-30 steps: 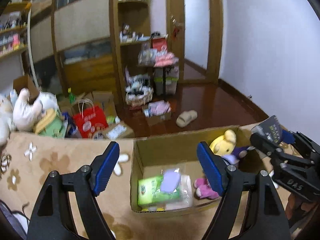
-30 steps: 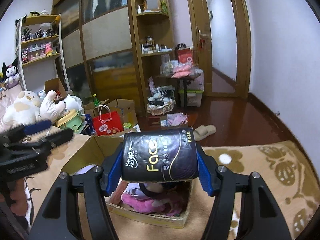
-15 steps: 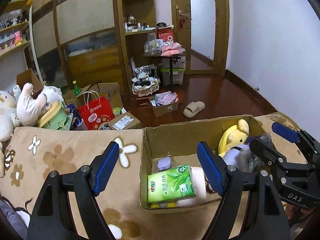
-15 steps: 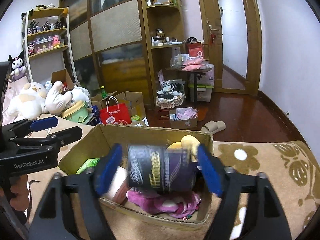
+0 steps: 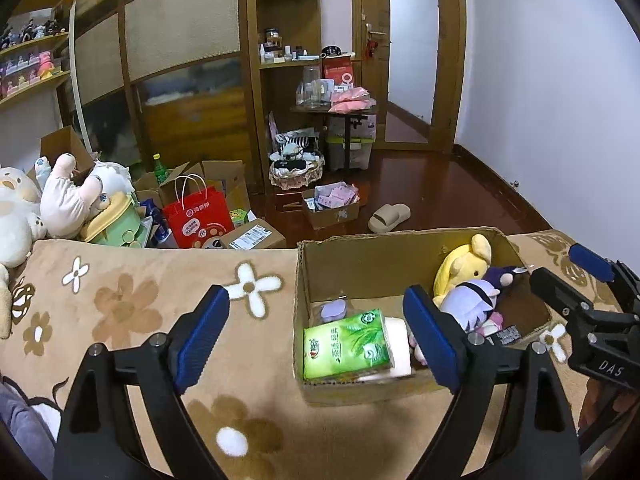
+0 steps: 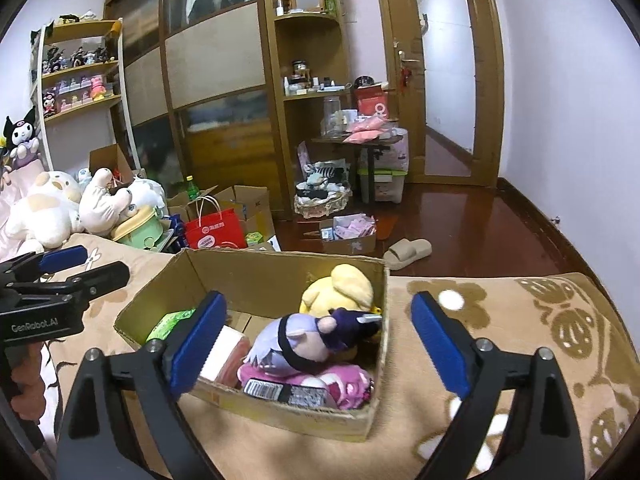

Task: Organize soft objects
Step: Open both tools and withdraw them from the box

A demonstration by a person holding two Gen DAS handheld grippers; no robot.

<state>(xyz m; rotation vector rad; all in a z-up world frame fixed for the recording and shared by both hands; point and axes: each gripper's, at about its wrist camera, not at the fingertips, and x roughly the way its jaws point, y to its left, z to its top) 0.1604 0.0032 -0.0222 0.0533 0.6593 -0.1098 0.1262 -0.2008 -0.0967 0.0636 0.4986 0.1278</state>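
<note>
Right gripper [image 6: 316,344]: jaws spread wide, nothing held, poised over the cardboard box [image 6: 280,412]. Left gripper [image 5: 316,340]: likewise spread and empty, beside the box's left wall. Black tissue pack [image 6: 286,391]: lodged at the box's near edge, against a pink plush [image 6: 348,384]. Purple plush [image 6: 304,342], yellow plush [image 6: 340,292] and green tissue pack [image 5: 346,344]: contained in the same box, set on a flowered blanket [image 5: 132,304].

Right hand-held gripper [image 6: 316,344] spread empty over cardboard box [image 6: 280,412], purple plush [image 6: 296,340], yellow plush [image 6: 340,292], black tissue pack [image 6: 288,391] inside
</note>
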